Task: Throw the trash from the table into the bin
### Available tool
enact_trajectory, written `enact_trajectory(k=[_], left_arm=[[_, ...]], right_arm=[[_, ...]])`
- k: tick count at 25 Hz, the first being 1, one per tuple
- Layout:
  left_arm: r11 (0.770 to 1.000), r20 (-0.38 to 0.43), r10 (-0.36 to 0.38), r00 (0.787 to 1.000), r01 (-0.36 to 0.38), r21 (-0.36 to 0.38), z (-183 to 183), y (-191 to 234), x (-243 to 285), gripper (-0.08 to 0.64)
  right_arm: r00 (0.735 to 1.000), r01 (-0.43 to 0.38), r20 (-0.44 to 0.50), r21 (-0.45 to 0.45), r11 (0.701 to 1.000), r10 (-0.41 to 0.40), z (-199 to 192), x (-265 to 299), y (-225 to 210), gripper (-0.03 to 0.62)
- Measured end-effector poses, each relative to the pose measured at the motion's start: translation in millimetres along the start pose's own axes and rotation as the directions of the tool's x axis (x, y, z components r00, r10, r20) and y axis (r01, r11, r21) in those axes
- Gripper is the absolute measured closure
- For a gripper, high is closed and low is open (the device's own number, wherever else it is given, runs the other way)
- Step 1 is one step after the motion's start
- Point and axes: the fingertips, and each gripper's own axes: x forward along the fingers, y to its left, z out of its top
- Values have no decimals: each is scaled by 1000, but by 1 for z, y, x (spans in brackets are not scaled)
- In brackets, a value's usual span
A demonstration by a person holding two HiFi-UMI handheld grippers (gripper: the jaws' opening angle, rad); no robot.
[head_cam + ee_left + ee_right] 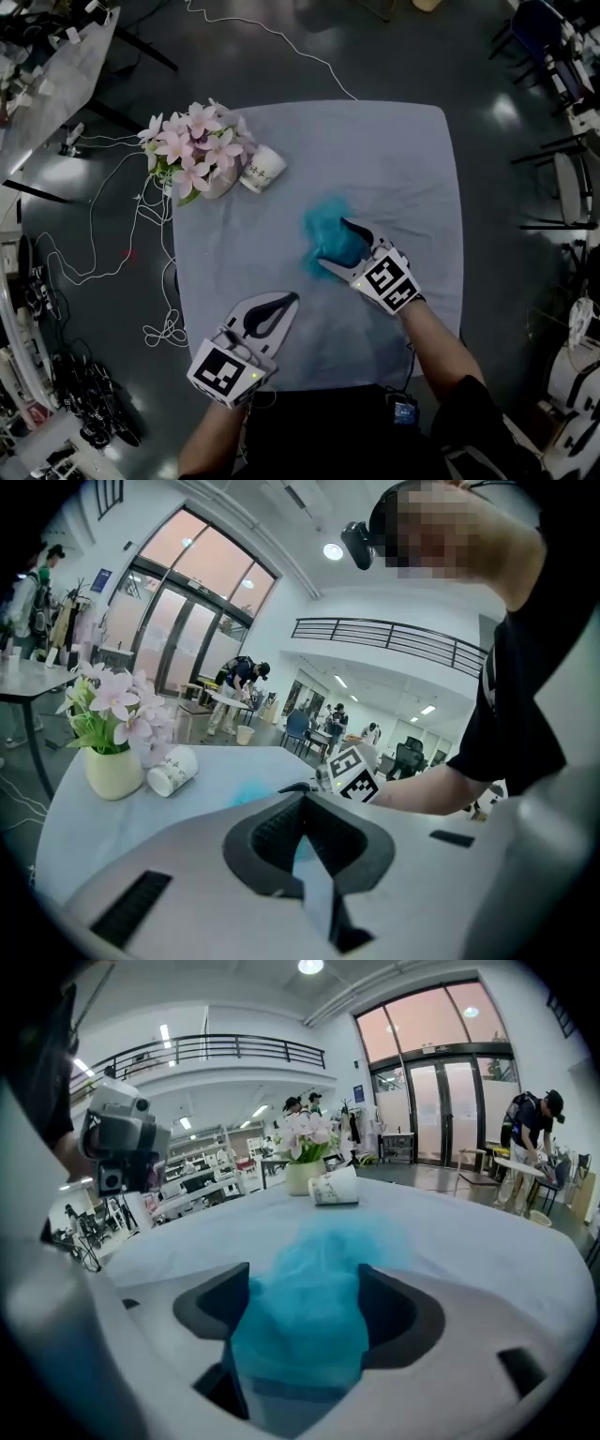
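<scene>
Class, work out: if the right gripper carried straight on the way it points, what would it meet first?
The crumpled blue trash: it sits right between the open jaws of the right gripper.

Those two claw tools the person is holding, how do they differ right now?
The left gripper has its jaws together, with nothing in them; the right gripper has them apart, with the blue wad between them. The left gripper hangs by the near edge of the table; the right gripper reaches its middle. Each carries a marker cube and sits in one of the person's hands.
</scene>
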Motion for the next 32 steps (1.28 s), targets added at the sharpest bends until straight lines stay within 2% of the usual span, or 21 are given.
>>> enact_trajectory(k=[2,3,4,6,7,11,20,24,28,32], left_arm=[[1000,-1,2,1000,-2,-1,2,-5,-10,548],[1000,-2,5,1000,-5,-2,3,-7,-14,548],[1000,-1,10,1000,-10,-3,4,-8,-20,548],[1000,3,28,1000,-28,-5,10,-11,-31,548],[999,7,34,999,-34,-4,13,-14,-37,548],[999,32,41,999,-41,7,19,-28,-68,548],[989,126,148,981,-146,-27,39,-54,-129,548],[986,153,165,974,-165,-16,51,-78,-166,548],[988,164,149,975,-153,11,40,-90,-205,548],[979,181,199,963,-205,12,27,-90,-259,548]], right_arm=[[999,-5,-47,-40,999,4,-4,0,8,246],[998,-3,-67,-56,998,0,-5,-1,11,313],[997,-1,-83,-63,998,-4,-6,-4,13,419],[996,-2,-92,-38,999,-1,-4,-13,18,529],[996,-2,-85,-17,1000,0,-1,-19,21,559],[999,29,-32,37,999,-28,17,-52,32,579],[994,42,101,91,995,-51,69,-115,64,583],[990,28,136,58,998,-35,94,-133,105,583],[983,30,180,18,999,-33,121,-138,145,583],[983,5,182,-54,999,5,139,-130,194,583]])
